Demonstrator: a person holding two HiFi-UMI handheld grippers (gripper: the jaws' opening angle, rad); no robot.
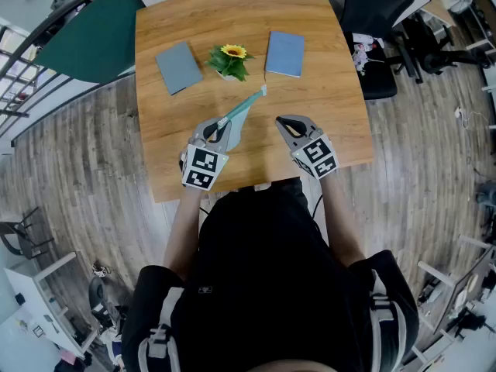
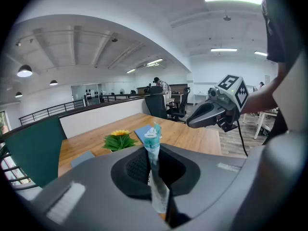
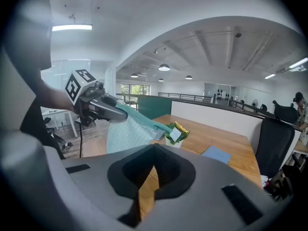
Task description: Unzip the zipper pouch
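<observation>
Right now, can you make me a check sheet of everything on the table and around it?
Surface: wooden table, mostly bare near the front edge.
Job's things: teal zipper pouch, pinched at one end and looking lifted off the table.
Clutter: small sunflower pot; left blue-grey notebook and right blue-grey notebook, one lying flat on each side of the pot.
Grippers: left claw shut on the pouch; right claw shut and empty, apart from the pouch.
Cables: a black cable hangs from the right claw.
Surroundings: wood floor, black office chair, green partition.
</observation>
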